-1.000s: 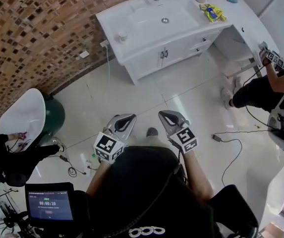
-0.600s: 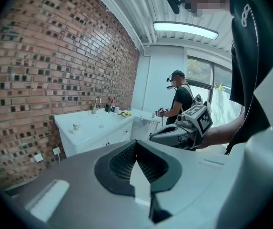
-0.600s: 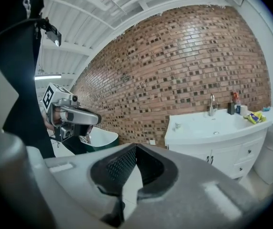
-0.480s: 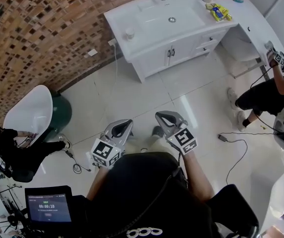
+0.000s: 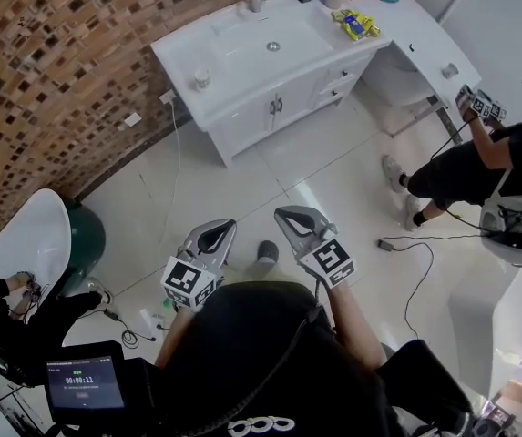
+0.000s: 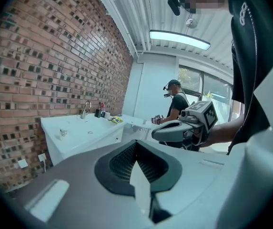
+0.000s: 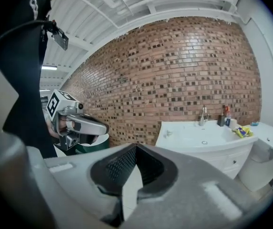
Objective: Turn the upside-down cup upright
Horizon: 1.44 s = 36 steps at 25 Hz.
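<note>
1. Grey fingers (image 6: 79, 185) of the left gripper (image 5: 228, 227) are clenched together on nothing.
2. Right gripper (image 5: 281, 213), just beside it, is clenched too and empty, over the floor (image 5: 242, 180).
3. Small cup (image 5: 202, 78) stands well apart from both, on the white desk (image 5: 180, 57), left of the sink (image 5: 270, 35).

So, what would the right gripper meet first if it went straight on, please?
Nothing near: the way looks free. Angled slightly down, the right gripper would probably reach the glossy white tiled floor short of the brown brick wall; depth is unclear.
</note>
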Available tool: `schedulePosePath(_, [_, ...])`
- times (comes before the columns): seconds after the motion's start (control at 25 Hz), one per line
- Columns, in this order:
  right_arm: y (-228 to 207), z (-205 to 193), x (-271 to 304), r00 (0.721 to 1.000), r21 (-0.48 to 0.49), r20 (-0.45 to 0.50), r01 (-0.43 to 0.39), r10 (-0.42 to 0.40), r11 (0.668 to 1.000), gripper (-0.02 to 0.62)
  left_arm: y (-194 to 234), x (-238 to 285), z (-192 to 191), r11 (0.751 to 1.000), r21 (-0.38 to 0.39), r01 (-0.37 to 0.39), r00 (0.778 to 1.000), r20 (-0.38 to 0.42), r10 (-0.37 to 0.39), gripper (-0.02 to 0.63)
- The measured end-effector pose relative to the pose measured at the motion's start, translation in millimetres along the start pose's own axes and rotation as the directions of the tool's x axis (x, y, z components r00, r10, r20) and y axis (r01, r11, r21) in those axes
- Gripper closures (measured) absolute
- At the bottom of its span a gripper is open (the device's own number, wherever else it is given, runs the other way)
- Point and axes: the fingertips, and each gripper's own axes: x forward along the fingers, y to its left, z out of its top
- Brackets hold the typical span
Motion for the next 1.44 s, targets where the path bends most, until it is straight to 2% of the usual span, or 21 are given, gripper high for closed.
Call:
schedulePosePath(0.12, [-5,5,-3,0.999,0.002,-0.005,0.038,-0.038,0.999,0.603,0,1,2,1.000,-0.001,0.023,1.000,0.012,-0.023,0.591])
schedulePosePath(0.24, [0,10,1,0.999,-0.011,-0.009,0.035,-0.036,0.999,0.603,6,-2,-2,1.000,-0.005,0.025,1.000,0.010,-0.025,0.591])
schedulePosePath(0.56, [39,35,28,0.997,-0.087,-0.024,-0.074,0.073,0.993,0.603,21,-14,2,1.000,-0.016,-0.006,1.000,0.013,0.006,0.591])
schedulePosePath(0.84, [85,37,58,0.991,-0.094,-0.041,-0.130,0.127,0.987,0.603,41,-47,-3,1.000,-0.005,-0.022,0.999,0.024,0.022,0.591])
schedulePosePath(1.04, [86,35,64,0.990,-0.092,-0.034,-0.142,0.139,0.986,0.603,43,-54,-4,0.999,-0.015,-0.032,0.999,0.021,0.032,0.591])
schedulePosePath(1.44, [80,29,61,0.994,-0.075,-0.031,-0.105,0.103,0.992,0.603,42,-61,-14,0.999,-0.002,-0.033,0.999,-0.005,0.033,0.591])
